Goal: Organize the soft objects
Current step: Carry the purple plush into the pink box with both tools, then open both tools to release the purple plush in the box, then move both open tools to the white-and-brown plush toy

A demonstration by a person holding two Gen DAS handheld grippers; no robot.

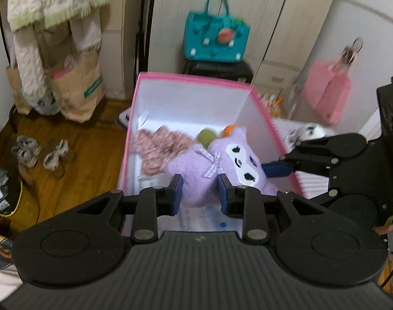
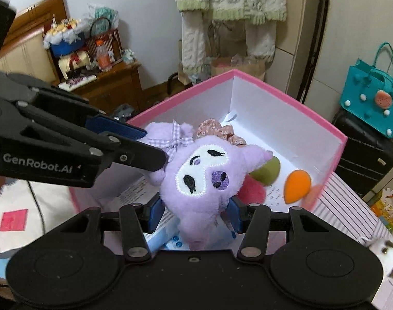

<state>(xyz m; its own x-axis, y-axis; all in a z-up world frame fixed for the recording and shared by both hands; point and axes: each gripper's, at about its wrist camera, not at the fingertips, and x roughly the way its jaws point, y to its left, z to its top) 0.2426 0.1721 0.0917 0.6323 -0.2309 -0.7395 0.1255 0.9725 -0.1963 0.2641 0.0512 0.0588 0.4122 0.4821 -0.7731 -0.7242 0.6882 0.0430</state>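
Between the blue pads of your left hand-held gripper [image 1: 199, 192] sits the lower body of the purple plush toy [image 1: 217, 165], and the pads press into it on both sides. Your right hand-held gripper [image 2: 194, 213] clamps the same toy from the other end, its fingers sunk into the fur below the white face patch. The plush hangs just above the open pink box [image 1: 261, 108], over the near end of its white interior. Beyond it inside the box lie a pink floral cloth [image 1: 157, 147], a green ball [image 1: 206, 137] and an orange teardrop sponge [image 2: 297, 186]. Farther back, a teal handbag [image 1: 217, 38] sits on a black suitcase [image 2: 364, 155].
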